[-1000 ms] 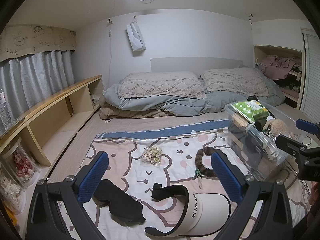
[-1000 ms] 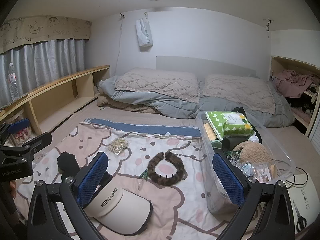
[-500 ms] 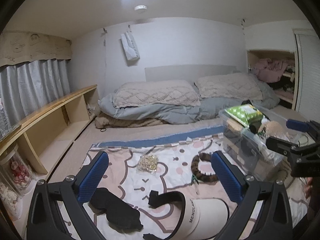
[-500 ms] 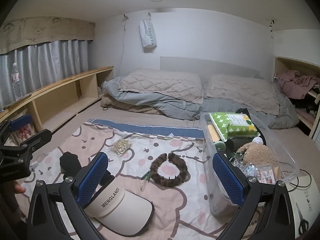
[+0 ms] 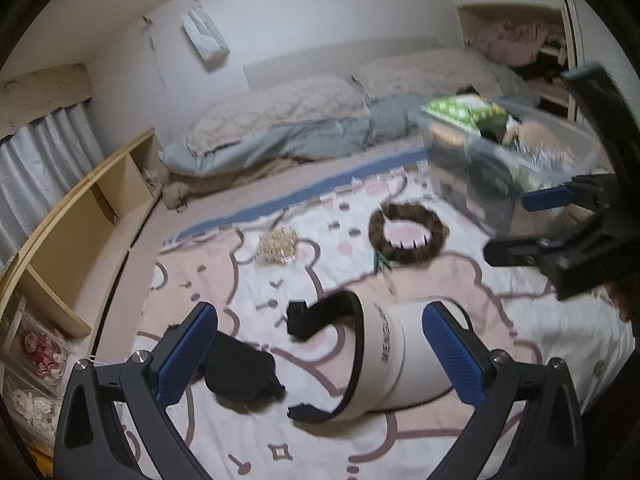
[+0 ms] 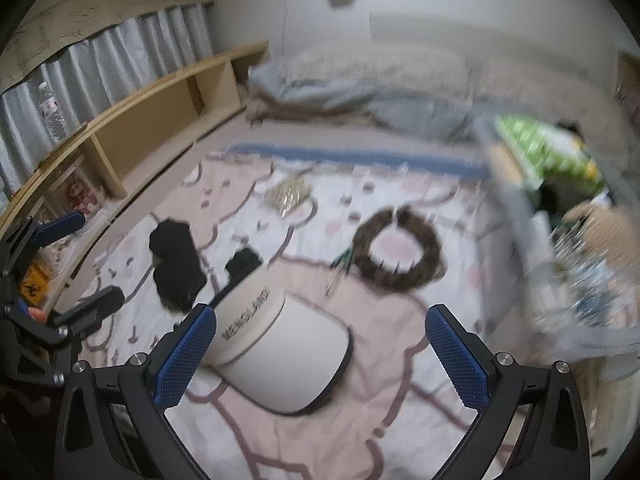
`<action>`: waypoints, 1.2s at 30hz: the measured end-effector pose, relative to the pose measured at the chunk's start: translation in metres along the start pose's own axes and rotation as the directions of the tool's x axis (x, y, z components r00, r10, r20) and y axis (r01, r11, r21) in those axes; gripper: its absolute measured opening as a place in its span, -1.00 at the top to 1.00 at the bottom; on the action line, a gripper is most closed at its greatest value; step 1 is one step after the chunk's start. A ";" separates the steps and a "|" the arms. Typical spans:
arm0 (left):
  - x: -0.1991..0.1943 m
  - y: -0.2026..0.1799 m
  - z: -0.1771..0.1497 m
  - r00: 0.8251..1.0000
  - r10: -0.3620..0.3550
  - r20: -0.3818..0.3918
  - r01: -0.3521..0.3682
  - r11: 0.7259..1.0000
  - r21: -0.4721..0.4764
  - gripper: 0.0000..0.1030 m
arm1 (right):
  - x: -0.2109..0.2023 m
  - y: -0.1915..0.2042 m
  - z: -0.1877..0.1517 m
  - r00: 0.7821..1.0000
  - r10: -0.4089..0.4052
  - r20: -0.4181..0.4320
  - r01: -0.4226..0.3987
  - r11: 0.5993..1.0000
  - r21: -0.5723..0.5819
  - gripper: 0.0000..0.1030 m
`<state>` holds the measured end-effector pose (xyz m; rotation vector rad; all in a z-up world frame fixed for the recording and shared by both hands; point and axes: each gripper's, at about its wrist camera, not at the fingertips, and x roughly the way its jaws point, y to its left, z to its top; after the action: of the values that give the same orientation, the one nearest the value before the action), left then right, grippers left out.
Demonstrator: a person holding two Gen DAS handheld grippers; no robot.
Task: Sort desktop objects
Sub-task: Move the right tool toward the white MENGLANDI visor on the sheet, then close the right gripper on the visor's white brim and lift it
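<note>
My left gripper [image 5: 320, 344] and right gripper [image 6: 320, 344] both hang spread wide with nothing between the blue ribbed pads, now tipped lower over the patterned blanket [image 6: 360, 432] than a second ago. The smooth white visor cap [image 6: 280, 356] lies near the blanket's front edge, the furry brown headband [image 6: 400, 256] mid-blanket beside the clear plastic bin [image 5: 500, 176].

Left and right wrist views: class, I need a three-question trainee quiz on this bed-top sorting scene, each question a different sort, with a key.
1. True or false: the white sun visor with black trim is already gripped.
2. Which lies nearest the clear plastic storage bin: A) black fabric eye mask, B) brown furry hair claw, C) small gold-filled clear packet?
3. Fill in: both the left gripper and right gripper are ____.

Key: 1 false; 2 B; 3 open.
</note>
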<state>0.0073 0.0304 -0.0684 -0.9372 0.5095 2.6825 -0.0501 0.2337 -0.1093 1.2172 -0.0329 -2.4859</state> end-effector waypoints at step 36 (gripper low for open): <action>0.095 0.056 -0.046 0.945 0.087 -0.315 -0.081 0.996 0.032 -1.00 | 0.116 -0.031 -0.011 0.827 0.518 -0.217 -0.394 0.810 0.433 0.37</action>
<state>-0.0589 -0.0276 -0.1492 -1.3811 0.6510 2.6055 -0.1157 0.2249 -0.2098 1.5388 -0.6650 -1.8712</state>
